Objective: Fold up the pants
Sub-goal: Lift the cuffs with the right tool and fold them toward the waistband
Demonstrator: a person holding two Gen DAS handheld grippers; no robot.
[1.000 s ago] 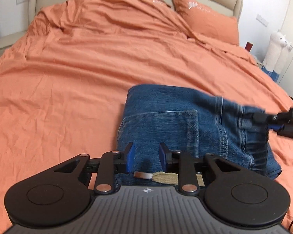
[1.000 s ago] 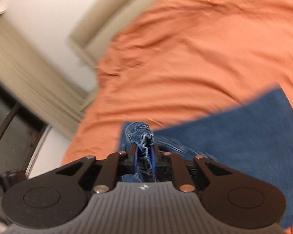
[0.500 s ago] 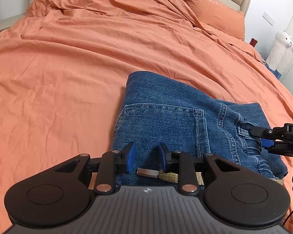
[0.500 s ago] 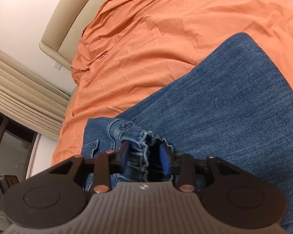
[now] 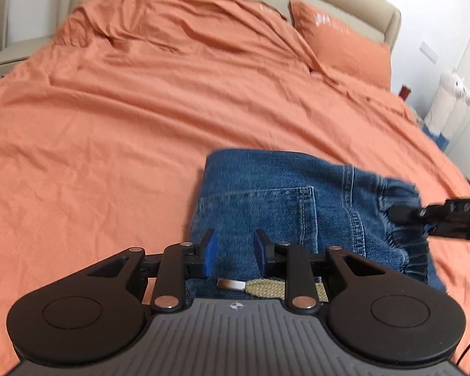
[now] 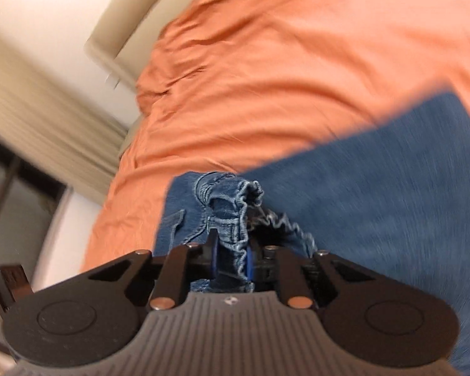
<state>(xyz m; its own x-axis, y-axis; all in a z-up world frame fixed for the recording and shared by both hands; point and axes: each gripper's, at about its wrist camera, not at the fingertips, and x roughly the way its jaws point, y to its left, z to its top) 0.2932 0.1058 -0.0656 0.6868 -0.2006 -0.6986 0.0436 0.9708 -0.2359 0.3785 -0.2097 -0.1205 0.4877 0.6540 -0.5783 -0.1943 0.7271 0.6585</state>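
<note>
Bed [image 5: 116, 144] in front of me, covered w/ an orange sheet [image 5: 172, 100], wrinkled all over, esp. toward the head end. Beige padded headboard [image 5: 354, 6] runs behind it. One orange pillow [image 5: 344, 50] lies at the head, right side in my left wrist view, slightly creased. Folded blue jeans [image 5: 266, 194] lie directly on the sheet at the near end, back pocket facing up, waistband bunched on the right side. A tan woven drawstring w/ metal tip [image 5: 232, 284] rests on the denim at the near edge. Right wrist view is blurred: same orange sheet [image 6: 297, 78], jeans [image 6: 376, 194] spread across it.
</note>
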